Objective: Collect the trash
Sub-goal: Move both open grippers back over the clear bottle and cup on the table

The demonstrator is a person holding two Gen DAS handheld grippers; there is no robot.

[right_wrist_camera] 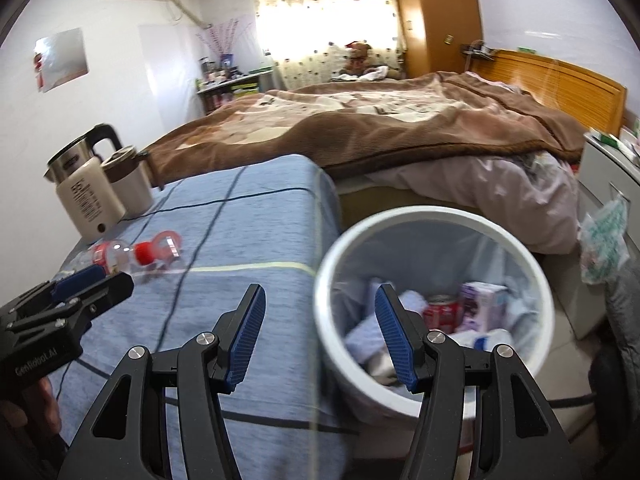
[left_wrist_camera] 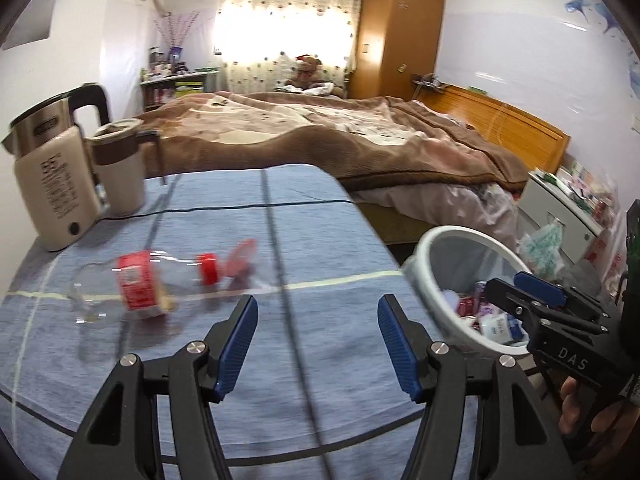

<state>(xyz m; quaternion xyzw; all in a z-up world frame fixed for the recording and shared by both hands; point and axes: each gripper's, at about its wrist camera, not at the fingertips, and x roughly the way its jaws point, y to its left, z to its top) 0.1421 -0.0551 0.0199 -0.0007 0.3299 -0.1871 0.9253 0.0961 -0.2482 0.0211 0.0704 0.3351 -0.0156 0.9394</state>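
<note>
A clear plastic bottle (left_wrist_camera: 148, 284) with a red label and red cap lies on its side on the blue checked tablecloth (left_wrist_camera: 328, 248). Beside its cap sits a pink see-through piece (left_wrist_camera: 240, 256). My left gripper (left_wrist_camera: 318, 304) hangs open over the cloth, just right of the bottle, with nothing between its pads. A white trash bin (right_wrist_camera: 400, 216) stands on the floor by the table's right edge, holding a red can (right_wrist_camera: 442, 308), a purple carton (right_wrist_camera: 484, 300) and white paper. My right gripper (right_wrist_camera: 320, 296) is open and empty above the bin's left rim. In the right wrist view the bottle (right_wrist_camera: 120, 256) lies just beyond the left gripper (right_wrist_camera: 108, 276).
A steel and cream kettle (left_wrist_camera: 52, 184) and a lidded cream jug (left_wrist_camera: 120, 172) stand at the table's far left corner. A bed with a brown blanket (left_wrist_camera: 340, 132) lies behind the table. A grey nightstand (left_wrist_camera: 560, 208) and a plastic bag (left_wrist_camera: 544, 248) are right of the bin.
</note>
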